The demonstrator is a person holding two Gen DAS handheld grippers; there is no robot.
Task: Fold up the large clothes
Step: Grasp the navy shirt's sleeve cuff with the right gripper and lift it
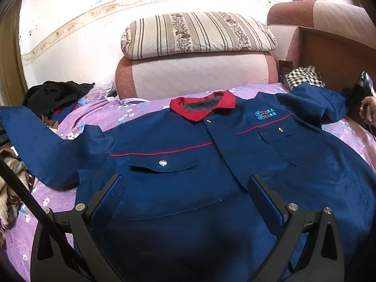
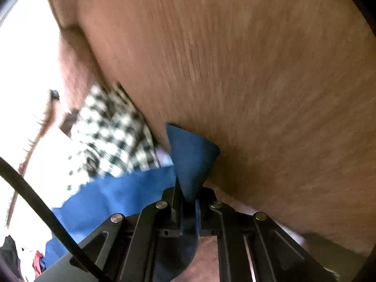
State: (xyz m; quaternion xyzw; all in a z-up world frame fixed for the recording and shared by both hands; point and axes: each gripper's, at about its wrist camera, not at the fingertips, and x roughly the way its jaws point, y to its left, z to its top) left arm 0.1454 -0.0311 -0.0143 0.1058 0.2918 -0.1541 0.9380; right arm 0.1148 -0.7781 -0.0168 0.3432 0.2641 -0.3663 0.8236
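Note:
A large navy work jacket (image 1: 188, 155) with a red collar (image 1: 202, 107) lies face up and spread flat on the purple flowered bedsheet (image 1: 98, 115). My left gripper (image 1: 185, 188) hovers open over the jacket's lower front, touching nothing. Its left sleeve (image 1: 40, 141) stretches out to the left. My right gripper (image 2: 188, 202) is shut on the end of the right sleeve (image 2: 190, 159), close to a wooden headboard panel (image 2: 258, 82). The right gripper also shows at the right edge of the left wrist view (image 1: 364, 94), held by a hand.
A striped pillow (image 1: 197, 35) sits on a folded quilt (image 1: 195, 75) behind the collar. A checkered cloth (image 1: 303, 76) lies by the headboard, also in the right wrist view (image 2: 112, 136). Black clothing (image 1: 56, 94) is piled at the far left. A patterned blanket (image 1: 11, 188) hangs at the left edge.

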